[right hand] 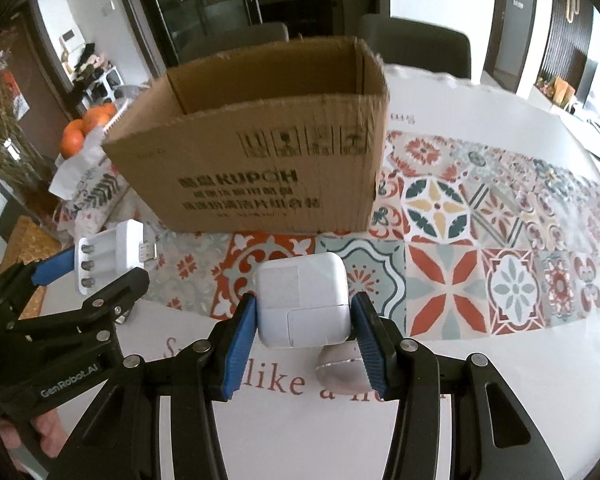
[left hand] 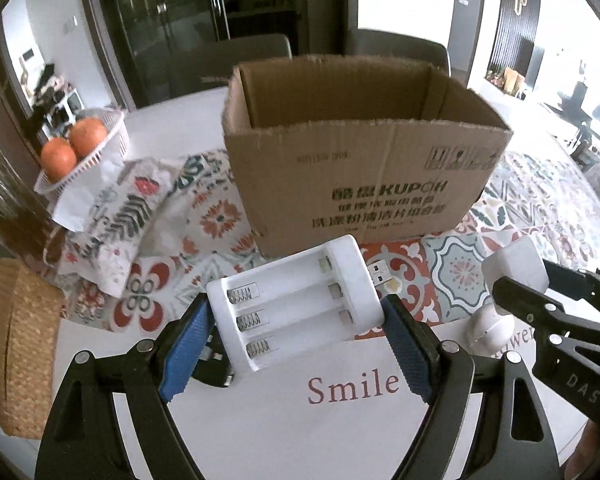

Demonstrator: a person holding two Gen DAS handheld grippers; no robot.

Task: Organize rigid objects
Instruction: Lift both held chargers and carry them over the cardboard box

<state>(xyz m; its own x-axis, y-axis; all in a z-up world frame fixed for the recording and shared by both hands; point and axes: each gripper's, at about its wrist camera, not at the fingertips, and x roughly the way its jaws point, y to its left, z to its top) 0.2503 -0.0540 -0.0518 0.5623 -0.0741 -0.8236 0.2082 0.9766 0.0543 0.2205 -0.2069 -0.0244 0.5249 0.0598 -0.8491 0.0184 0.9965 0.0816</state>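
White plastic battery charger (left hand: 296, 304), three empty bays with springs showing, was clamped between the blue pads of the left gripper (left hand: 298, 330) and carried above the table (left hand: 340, 420). Its long axis ran away from the camera toward the cardboard box (left hand: 364, 184), tilted somewhat to the right; the USB plug (left hand: 382, 272) at its far end pointed at the box's near wall, and the open bays faced upward.

White square power adapter (right hand: 303, 306), rounded corners, was grasped across its sides by the right gripper (right hand: 304, 332). It sat nearly square in the jaws, with no marked long axis; its recessed face was turned toward the camera and upward. It was held above the table, near the box front.

Brown cardboard box, top open, stood on the patterned tile mat (right hand: 480, 240), just beyond both held items. Its interior, as far as visible, showed nothing; the floor was hidden.

Pale rounded object (right hand: 340, 368) lay on the table under and just behind the adapter, identity unclear. A dark item (left hand: 214, 372) lay partly hidden beneath the left gripper.

Step in hand, by judgement: transport of both pieces to the box. The next move would call for lifting each item clear of the near rim, carrying it over the opening, then releasing, with the two grippers kept apart.

Also present: basket of oranges (left hand: 76, 144), woven box (left hand: 18, 344).
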